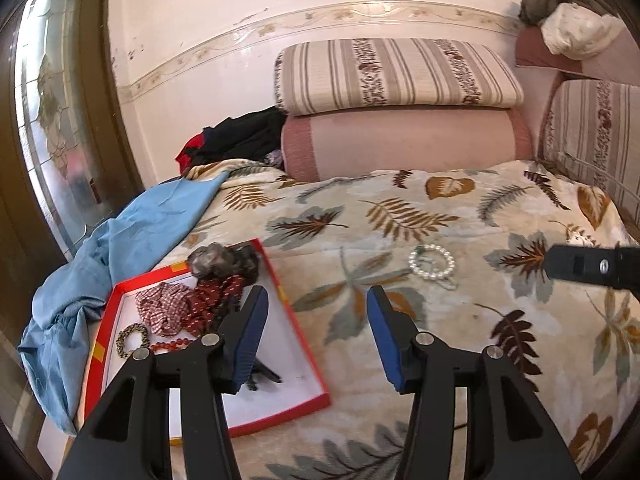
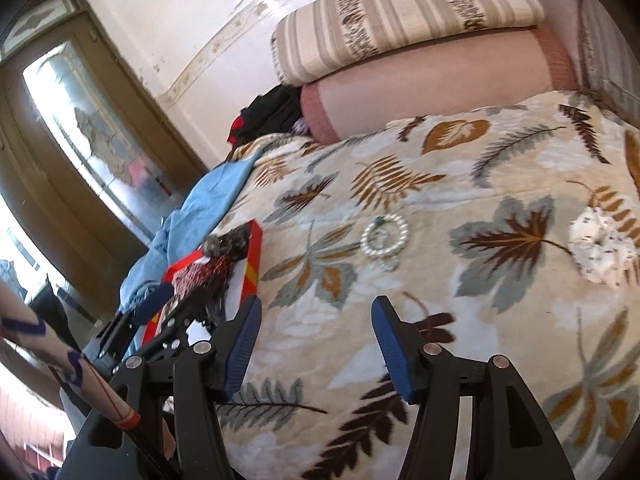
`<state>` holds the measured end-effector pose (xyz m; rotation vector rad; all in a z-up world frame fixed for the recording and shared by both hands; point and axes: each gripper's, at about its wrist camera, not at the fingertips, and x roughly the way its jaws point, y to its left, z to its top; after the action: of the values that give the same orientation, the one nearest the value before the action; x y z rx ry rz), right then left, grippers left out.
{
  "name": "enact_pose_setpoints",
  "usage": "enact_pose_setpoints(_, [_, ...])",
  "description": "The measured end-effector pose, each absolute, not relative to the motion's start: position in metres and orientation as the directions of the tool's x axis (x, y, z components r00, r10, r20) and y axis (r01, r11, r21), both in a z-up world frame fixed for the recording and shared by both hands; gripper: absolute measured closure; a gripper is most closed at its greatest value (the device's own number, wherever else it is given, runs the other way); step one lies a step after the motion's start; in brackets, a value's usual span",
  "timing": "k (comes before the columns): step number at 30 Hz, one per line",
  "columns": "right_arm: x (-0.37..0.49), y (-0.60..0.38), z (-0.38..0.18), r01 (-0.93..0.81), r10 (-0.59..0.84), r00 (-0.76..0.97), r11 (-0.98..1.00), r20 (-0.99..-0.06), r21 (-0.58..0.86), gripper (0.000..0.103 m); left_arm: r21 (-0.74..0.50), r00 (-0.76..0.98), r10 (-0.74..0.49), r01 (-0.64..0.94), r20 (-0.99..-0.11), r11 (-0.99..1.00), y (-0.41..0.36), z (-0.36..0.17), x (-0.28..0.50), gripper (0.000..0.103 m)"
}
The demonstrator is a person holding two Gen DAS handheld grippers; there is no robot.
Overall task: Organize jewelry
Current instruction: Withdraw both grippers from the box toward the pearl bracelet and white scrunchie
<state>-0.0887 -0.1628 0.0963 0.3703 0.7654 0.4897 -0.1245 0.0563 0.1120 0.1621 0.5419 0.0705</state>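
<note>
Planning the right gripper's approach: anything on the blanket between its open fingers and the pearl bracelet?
Nothing: only bare leaf-print blanket lies between the right gripper and the pearl bracelet, clearest in the right wrist view.

A bracelet (image 1: 432, 263) lies on the blanket (image 1: 400, 208), right of the tray (image 1: 288, 300).

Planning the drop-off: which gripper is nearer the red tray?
Left. The left gripper sits over the right edge of the red tray; the right gripper is farther right, over the blanket.
</note>
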Motion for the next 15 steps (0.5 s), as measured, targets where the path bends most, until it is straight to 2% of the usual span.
enact_pose_setpoints(15, [-0.091,-0.237,0.103,-0.176,0.487,0.682,0.833,-0.545,0.525,0.04,0.212,0.849,0.044,0.081,-0.527,0.974,0.001,0.109,-0.124,0.05])
